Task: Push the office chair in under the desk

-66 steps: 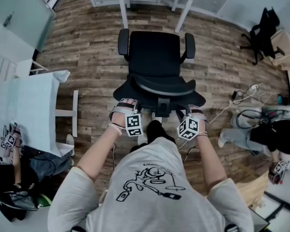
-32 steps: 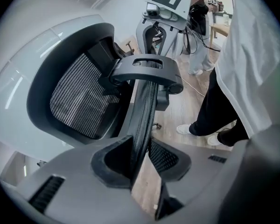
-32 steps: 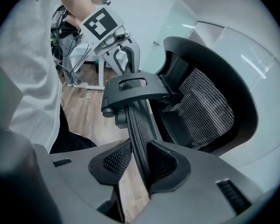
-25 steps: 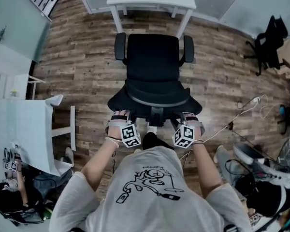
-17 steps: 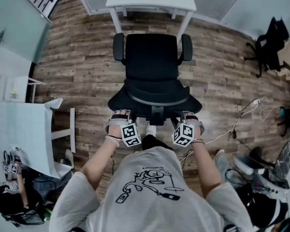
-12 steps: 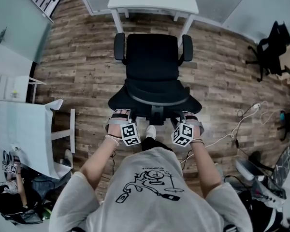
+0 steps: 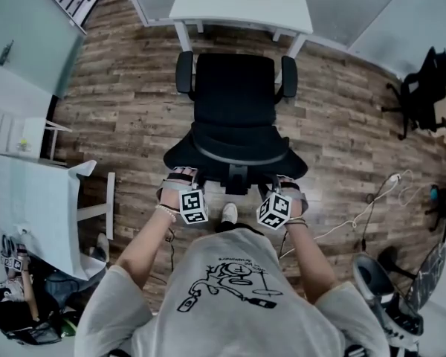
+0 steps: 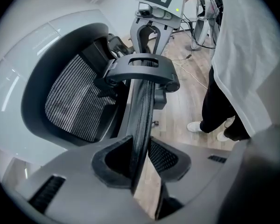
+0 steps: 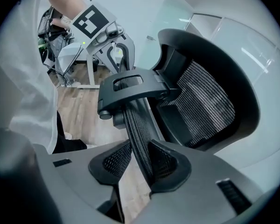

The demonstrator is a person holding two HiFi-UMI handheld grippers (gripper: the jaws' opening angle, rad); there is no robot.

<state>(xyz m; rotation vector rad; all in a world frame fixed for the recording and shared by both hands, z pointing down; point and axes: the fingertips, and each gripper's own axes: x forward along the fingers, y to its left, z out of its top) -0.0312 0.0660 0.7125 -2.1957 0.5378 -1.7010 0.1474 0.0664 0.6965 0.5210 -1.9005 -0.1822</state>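
Note:
A black office chair (image 7: 234, 95) stands on the wood floor with its seat facing the white desk (image 7: 241, 2), and its armrests lie close to the desk's front legs. Nearest me is its curved mesh headrest (image 7: 234, 146). My left gripper (image 7: 180, 178) is shut on the headrest's left end. My right gripper (image 7: 284, 182) is shut on its right end. In the left gripper view the thin headrest edge (image 8: 142, 120) runs between the jaws of the left gripper (image 8: 140, 164). The right gripper view shows the same edge (image 9: 139, 125) inside the right gripper (image 9: 140, 160).
A white table (image 7: 30, 199) stands at the left, and a seated person (image 7: 15, 303) is below it. A second black chair (image 7: 420, 95) is at the far right. Cables (image 7: 372, 199) trail over the floor at the right, near grey equipment (image 7: 386, 296). Glass walls flank the desk.
The chair has rolled forward toward the desk and I have stepped after it. Both grippers have kept their hold on the headrest.

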